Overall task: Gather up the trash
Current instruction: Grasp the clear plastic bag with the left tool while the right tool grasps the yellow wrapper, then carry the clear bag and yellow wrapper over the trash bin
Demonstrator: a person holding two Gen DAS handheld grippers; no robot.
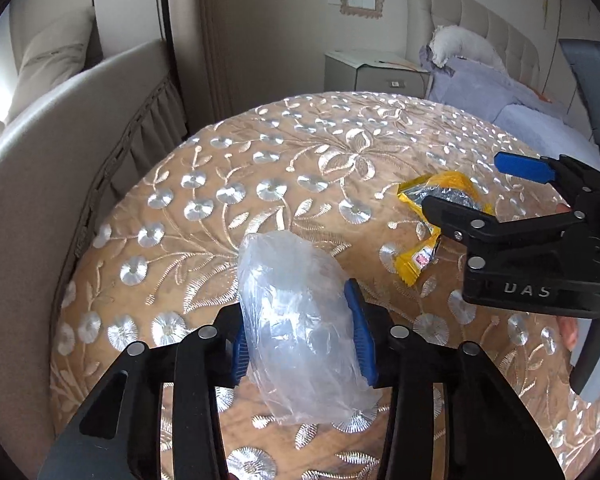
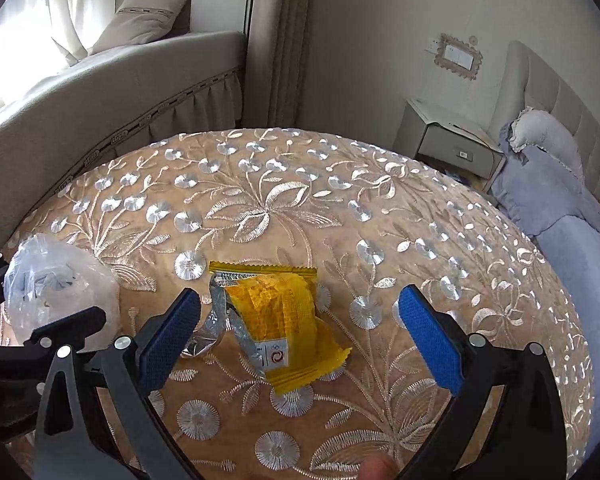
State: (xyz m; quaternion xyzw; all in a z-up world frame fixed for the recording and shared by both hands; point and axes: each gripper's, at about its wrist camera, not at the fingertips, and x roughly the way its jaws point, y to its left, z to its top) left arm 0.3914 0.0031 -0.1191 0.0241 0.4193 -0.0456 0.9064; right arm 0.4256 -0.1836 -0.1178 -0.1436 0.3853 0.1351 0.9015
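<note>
A round tan table covered with a cloth embroidered in silver flowers and leaves [image 2: 284,208] fills most of both views. Beyond it stand a curved beige sofa with a pleated skirt [image 2: 112,92], a bed with lilac bedding and a padded headboard [image 2: 560,200], and a pale bedside cabinet [image 2: 448,140].

The left gripper [image 1: 300,336] has its blue-padded fingers closed against the two sides of a crumpled clear plastic bag [image 1: 296,320], held upright above the cloth; whether the bag's lower end touches the table is hard to tell.

The right gripper [image 2: 300,332] is spread wide and grips nothing. Between its blue pads [image 2: 428,336], lying on the cloth, is a torn yellow snack wrapper with a silver foil lining [image 2: 284,320]. In the left wrist view the same wrapper [image 1: 420,256] lies partly behind the right gripper's [image 1: 472,188] black finger.
</note>
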